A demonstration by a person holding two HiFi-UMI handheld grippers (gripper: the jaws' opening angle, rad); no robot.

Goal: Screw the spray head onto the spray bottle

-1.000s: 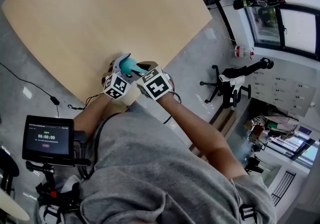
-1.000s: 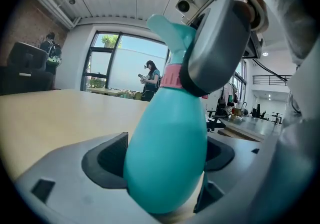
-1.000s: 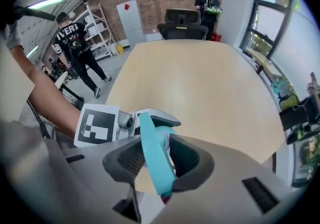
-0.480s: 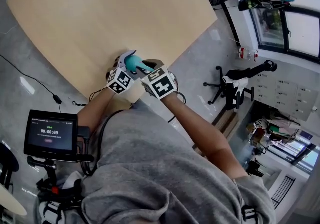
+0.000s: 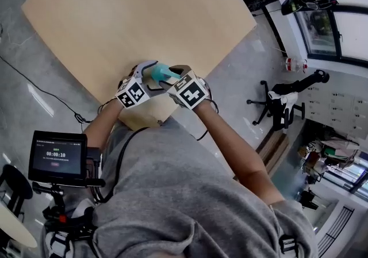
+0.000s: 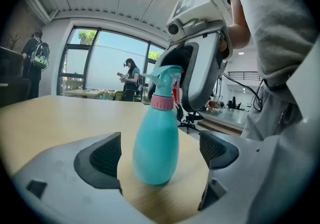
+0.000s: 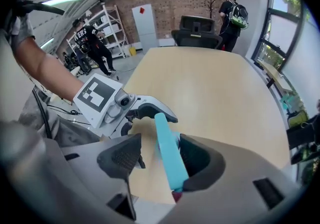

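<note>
A teal spray bottle [image 6: 155,143] with a pink collar [image 6: 161,102] stands upright on the wooden table [image 5: 144,15] near its front edge. Its teal spray head [image 6: 165,76] sits on top. My left gripper [image 6: 160,154] brackets the bottle's body. Its jaws are opening, and there is a gap between each pad [image 6: 102,155] and the bottle. My right gripper [image 7: 159,160] sits over the spray head [image 7: 167,153] from above. Its jaws are opening too: the head lies against the right pad [image 7: 197,160] and clear of the left one. In the head view both grippers [image 5: 144,76] [image 5: 172,76] meet at the bottle [image 5: 158,71].
A small monitor [image 5: 57,156] on a stand sits at my lower left. An office chair [image 5: 279,101] and shelving stand on the floor to the right. The table stretches away bare beyond the bottle. People stand by the far windows.
Both grippers have stayed at the bottle near the table's front edge. More of the teal spray head now shows between them. The head camera has shifted a little.
</note>
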